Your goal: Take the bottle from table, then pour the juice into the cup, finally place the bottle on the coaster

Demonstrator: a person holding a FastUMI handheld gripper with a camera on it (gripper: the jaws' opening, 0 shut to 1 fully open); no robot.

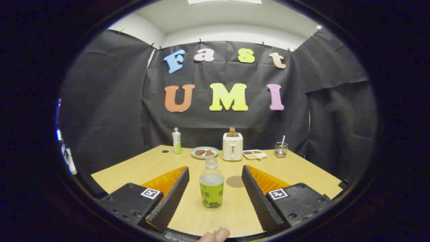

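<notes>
In the gripper view, a light wooden desk [141, 168] stretches away toward a black cloth wall. The gripper [215, 174] has its two black ribbed fingers [173, 196] spread wide in the lower half of the frame, one to each side, and they touch nothing. Each finger has an orange panel behind it and a black block with a small square marker.

Standing upright on the desk between the fingers, in the lower centre of the frame, is the bottle [211, 185]: clear plastic, no cap visible, partly filled with pale green juice, with a green label around its lower part. Gaps show on both sides between it and the fingers.

Just beyond the bottle, slightly right of centre, a round brown coaster [235, 181] lies flat on the desk.

Along the far edge of the desk, across the middle of the frame from left to right, stand a second, white and green bottle [176, 141], a plate [204, 152] with brown food, a cream toaster [232, 146], a small divided tray [254, 154], and a wire holder [281, 149].

At the bottom centre, a fingertip of the person's hand [215, 235] peeks in.
</notes>
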